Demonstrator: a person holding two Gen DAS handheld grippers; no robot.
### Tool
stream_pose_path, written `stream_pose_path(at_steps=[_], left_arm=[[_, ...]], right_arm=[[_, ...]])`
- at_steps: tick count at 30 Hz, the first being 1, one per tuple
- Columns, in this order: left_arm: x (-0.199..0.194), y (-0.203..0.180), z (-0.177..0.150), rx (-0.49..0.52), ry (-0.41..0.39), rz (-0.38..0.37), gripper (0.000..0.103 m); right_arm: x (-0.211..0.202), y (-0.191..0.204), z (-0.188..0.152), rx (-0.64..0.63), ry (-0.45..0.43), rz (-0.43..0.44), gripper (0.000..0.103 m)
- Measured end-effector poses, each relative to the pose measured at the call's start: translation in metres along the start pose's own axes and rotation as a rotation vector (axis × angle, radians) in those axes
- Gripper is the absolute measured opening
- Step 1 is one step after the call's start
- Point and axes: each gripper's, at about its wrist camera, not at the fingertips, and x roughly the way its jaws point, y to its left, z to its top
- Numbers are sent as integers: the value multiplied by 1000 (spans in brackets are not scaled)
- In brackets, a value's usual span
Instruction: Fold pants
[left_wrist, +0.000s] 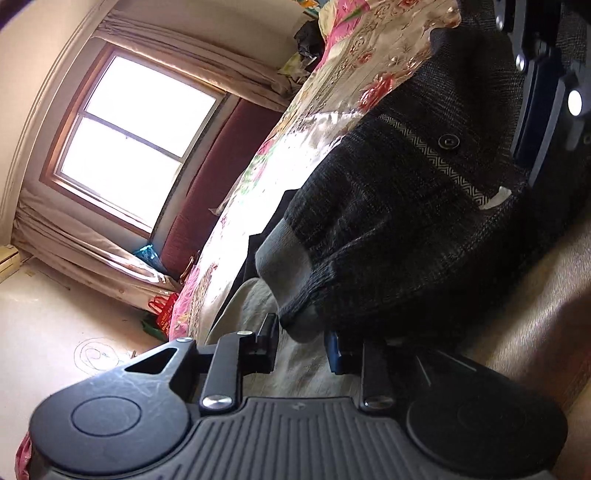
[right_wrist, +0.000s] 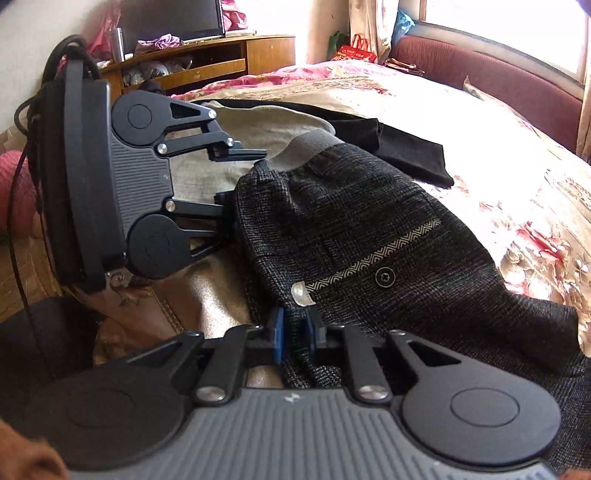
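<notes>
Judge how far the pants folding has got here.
Done: nothing tidy yet; the pants lie rumpled on the bed. In hand: the right gripper pinches their near edge by the pocket, and the left gripper, open, straddles the waistband corner. Left: grip the waistband, spread the pants flat, fold them.

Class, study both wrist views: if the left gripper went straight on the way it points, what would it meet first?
Probably the dark pants: their grey-banded edge already sits at the left gripper.
</notes>
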Motion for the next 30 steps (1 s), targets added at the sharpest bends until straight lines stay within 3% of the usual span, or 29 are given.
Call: stream_pose_path(at_steps=[2, 6, 8, 11, 14, 18, 22, 25, 30], left_arm=[[-5, 8, -6, -46, 42, -1, 44], [-21, 18, -3, -152, 88, 26, 44], [-26, 18, 4, -207, 98, -10, 44], [-31, -2, 15, -209, 117, -101, 44], [-43, -16, 32, -209, 86, -166, 44], [-62, -29, 69, -183, -3, -179, 44], [-69, -42, 111, -182, -89, -224, 45], [-64, -55, 149, -255, -128, -332, 45], [-54, -89, 215, -282, -182, -460, 45]], right_arm=[[-17, -5, -7, 19, -36, -9, 16], [-45, -26, -26, 111, -83, -65, 30], [-46, -41, -38, 175, -52, -92, 30], [-46, -66, -57, 319, 6, -118, 30], [-81, -89, -72, 451, -81, -131, 30], [-143, -136, -107, 557, -186, -333, 32], [-186, -209, -155, 747, -206, -563, 32], [-212, -269, -199, 937, -231, -692, 35], [-232, -339, -257, 1186, -282, -771, 35]])
